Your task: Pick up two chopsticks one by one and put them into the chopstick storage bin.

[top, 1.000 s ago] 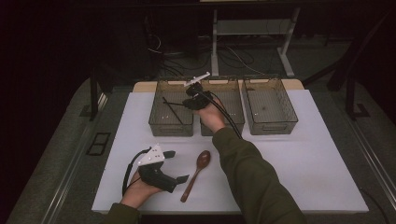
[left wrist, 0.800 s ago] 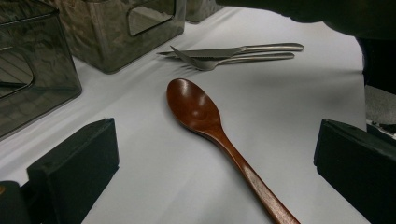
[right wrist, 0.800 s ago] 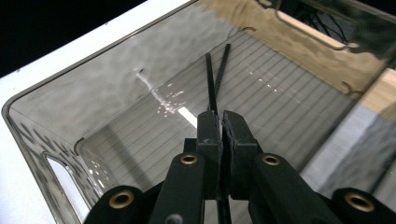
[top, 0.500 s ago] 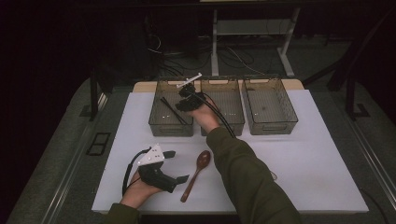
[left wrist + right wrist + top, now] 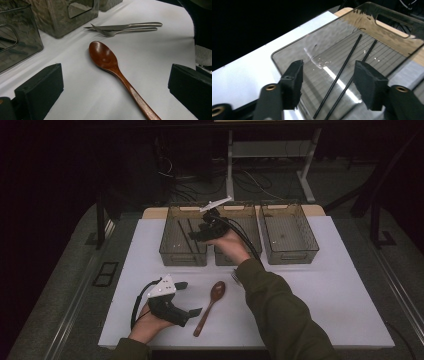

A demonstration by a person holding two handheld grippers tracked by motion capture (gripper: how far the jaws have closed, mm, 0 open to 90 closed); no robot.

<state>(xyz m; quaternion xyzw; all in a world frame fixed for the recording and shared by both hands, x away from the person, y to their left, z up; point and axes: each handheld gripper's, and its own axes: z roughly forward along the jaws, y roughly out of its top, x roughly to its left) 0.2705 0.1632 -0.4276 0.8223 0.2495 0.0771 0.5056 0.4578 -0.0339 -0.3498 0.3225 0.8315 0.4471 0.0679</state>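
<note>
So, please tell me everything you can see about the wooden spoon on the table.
The wooden spoon is dark reddish-brown and glossy, seemingly lacquered wood, with an oval bowl and a long slim handle. It lies flat on the white table cover, bowl facing up and pointing toward the bins. Nothing touches it. The left claw rests just beside it, jaws open; in the left gripper view the spoon lies between them.

Chopsticks (image 5: pixel 342 77) lie in the left bin (image 5: pixel 172 247), spoon (image 5: pixel 210 306) before it.
</note>
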